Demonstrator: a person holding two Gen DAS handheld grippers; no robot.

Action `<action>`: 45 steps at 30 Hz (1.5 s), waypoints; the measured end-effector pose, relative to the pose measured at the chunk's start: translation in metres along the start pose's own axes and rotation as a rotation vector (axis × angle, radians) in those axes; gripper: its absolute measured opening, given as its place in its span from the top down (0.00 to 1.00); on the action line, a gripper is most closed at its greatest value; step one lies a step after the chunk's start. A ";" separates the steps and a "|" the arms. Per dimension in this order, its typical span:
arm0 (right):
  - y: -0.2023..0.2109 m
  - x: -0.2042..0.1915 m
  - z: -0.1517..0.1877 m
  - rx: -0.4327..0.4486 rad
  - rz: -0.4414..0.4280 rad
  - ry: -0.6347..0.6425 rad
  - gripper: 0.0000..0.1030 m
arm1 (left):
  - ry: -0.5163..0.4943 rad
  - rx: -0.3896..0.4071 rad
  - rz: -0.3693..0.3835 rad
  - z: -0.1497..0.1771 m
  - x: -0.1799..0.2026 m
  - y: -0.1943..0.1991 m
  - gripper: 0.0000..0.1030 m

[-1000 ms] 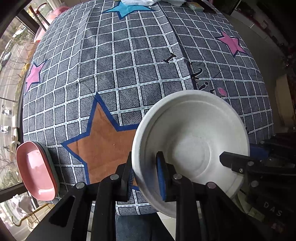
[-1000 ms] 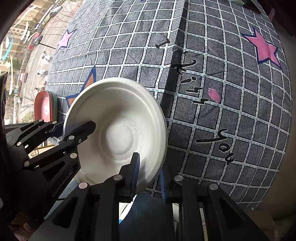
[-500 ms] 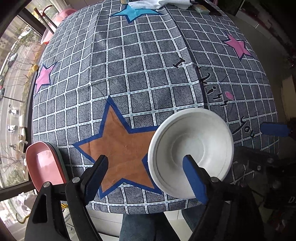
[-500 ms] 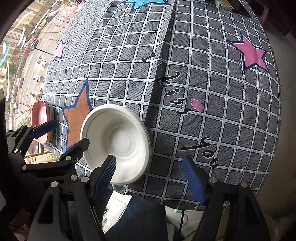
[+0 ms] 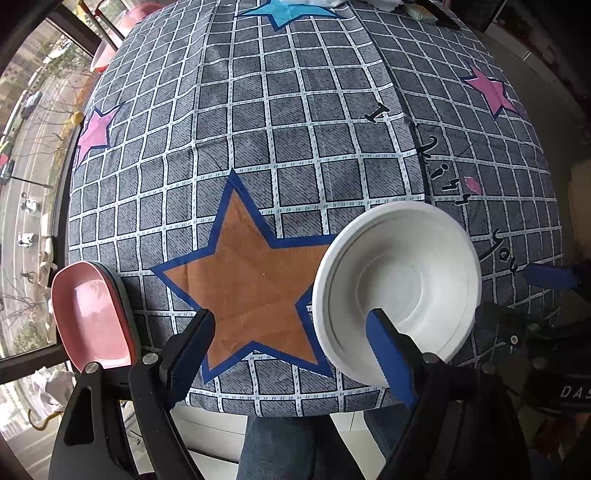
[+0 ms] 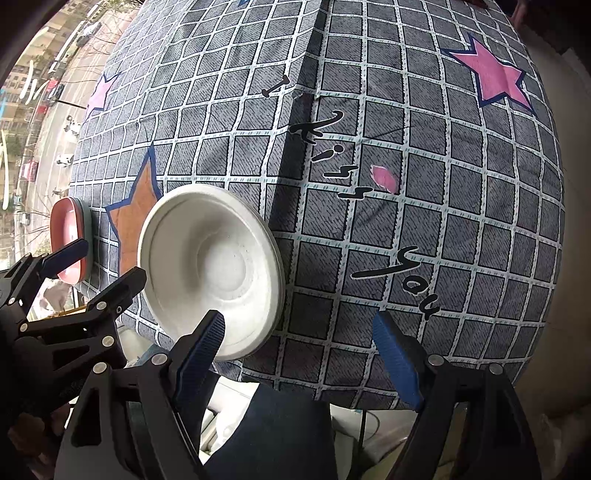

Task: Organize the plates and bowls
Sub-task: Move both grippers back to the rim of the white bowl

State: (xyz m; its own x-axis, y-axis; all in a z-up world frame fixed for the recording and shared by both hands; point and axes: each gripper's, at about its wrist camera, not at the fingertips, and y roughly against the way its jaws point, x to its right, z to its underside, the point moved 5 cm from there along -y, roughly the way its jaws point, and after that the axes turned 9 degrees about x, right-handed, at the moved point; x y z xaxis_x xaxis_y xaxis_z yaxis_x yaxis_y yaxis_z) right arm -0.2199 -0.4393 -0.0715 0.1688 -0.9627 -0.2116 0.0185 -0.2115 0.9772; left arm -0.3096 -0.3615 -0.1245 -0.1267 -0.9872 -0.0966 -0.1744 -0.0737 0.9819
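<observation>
The left hand-held gripper is black plastic, two angular arms studded with silver screws, each ending in a ribbed blue pad. The right hand-held gripper matches it; seen from the left wrist at 4 o'clock, its body carries white letters "DAS". At 6 o'clock, the person's blue jeans show.

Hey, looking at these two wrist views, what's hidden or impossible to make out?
- White bowl: near rim hidden behind the left tongs' blue pad, left wrist view.
- Pink dishes: number in stack unclear, partly covered by the other tongs, right wrist view.
- Items at the table's far edge: cut off, too small, left wrist view.
</observation>
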 end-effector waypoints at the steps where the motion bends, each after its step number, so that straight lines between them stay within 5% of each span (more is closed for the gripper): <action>1: 0.000 -0.001 0.001 0.000 0.000 0.002 0.20 | -0.001 -0.002 -0.001 0.001 -0.001 -0.001 0.16; 24: -0.008 -0.006 0.002 -0.010 -0.006 0.014 0.19 | -0.001 0.000 -0.010 0.009 0.003 0.004 0.16; 25: -0.008 -0.005 0.002 -0.012 -0.008 0.012 0.18 | 0.001 -0.003 -0.008 0.009 0.004 0.003 0.15; 27: -0.009 -0.004 0.001 -0.013 -0.016 0.004 0.00 | 0.003 -0.009 -0.008 0.009 0.004 0.002 0.04; 45: -0.022 0.009 0.001 -0.068 -0.003 -0.052 0.00 | 0.064 -0.067 -0.015 0.011 -0.009 -0.033 0.00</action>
State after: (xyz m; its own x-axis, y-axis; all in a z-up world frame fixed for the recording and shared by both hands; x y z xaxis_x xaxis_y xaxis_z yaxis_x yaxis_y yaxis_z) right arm -0.2200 -0.4440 -0.0951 0.1171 -0.9698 -0.2139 0.0863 -0.2046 0.9750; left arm -0.3137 -0.3488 -0.1583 -0.0613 -0.9928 -0.1033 -0.1103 -0.0961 0.9892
